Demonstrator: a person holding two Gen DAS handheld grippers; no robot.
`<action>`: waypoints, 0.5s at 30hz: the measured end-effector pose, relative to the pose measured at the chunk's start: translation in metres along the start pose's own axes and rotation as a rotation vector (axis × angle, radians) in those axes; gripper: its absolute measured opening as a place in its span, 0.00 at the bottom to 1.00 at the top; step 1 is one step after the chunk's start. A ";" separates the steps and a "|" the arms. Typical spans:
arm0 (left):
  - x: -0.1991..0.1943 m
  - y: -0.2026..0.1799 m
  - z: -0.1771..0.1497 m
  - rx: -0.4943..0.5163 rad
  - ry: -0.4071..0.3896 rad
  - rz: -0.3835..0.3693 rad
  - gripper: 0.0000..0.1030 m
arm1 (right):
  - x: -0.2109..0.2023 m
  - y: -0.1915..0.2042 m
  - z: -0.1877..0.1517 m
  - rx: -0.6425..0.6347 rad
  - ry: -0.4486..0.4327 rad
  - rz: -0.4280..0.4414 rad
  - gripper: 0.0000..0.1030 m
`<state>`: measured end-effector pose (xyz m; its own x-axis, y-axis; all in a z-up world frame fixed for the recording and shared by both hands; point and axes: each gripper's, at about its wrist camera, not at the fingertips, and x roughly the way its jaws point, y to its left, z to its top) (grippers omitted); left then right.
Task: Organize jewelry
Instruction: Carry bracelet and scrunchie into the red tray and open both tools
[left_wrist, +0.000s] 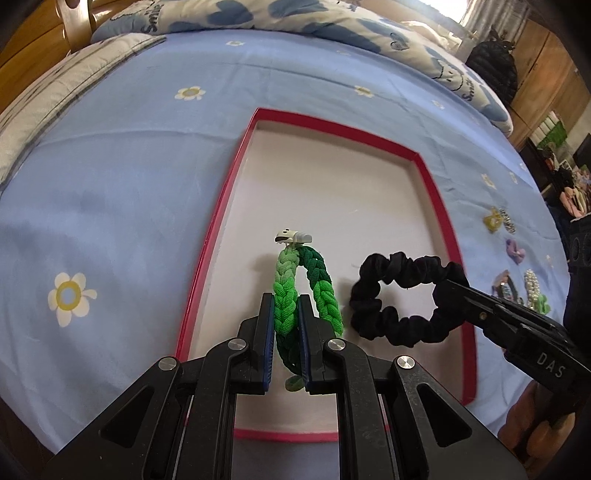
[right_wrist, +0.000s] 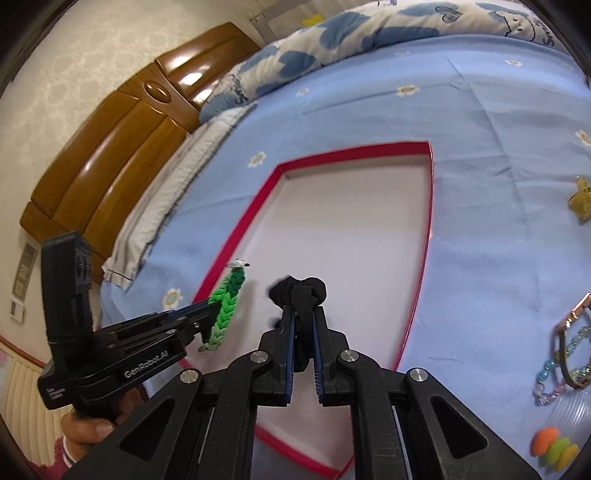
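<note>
The bed (left_wrist: 147, 177), under a blue flowered sheet, carries the red-rimmed tray (left_wrist: 430, 192); a wooden headboard (right_wrist: 110, 147) stands behind. Loose jewelry (right_wrist: 565, 354) at the right edge is cut off and hard to make out. My left tongs (left_wrist: 286, 325) are clamped on the green braided band (left_wrist: 295, 295), held over the tray's near end. Just beside it, my right tongs (right_wrist: 303, 332) grip the black scrunchie (left_wrist: 402, 295), also above the tray.

blue flowered bedsheet (left_wrist: 147, 155), wooden headboard (right_wrist: 110, 147), pale patterned wall (right_wrist: 74, 48).
</note>
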<state>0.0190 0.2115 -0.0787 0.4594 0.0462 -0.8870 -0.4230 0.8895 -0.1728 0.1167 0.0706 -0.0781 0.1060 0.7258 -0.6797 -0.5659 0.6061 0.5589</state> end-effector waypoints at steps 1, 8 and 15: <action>0.003 0.000 0.000 0.001 0.006 0.001 0.10 | 0.004 0.000 0.000 -0.001 0.009 -0.011 0.09; 0.013 0.002 0.000 -0.002 0.020 0.014 0.10 | 0.022 -0.005 0.000 -0.008 0.067 -0.042 0.13; 0.012 -0.002 0.000 0.013 0.022 0.025 0.24 | 0.023 -0.006 -0.001 -0.020 0.078 -0.048 0.28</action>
<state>0.0253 0.2105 -0.0892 0.4313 0.0588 -0.9003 -0.4244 0.8938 -0.1449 0.1215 0.0836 -0.0979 0.0701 0.6684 -0.7405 -0.5783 0.6321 0.5158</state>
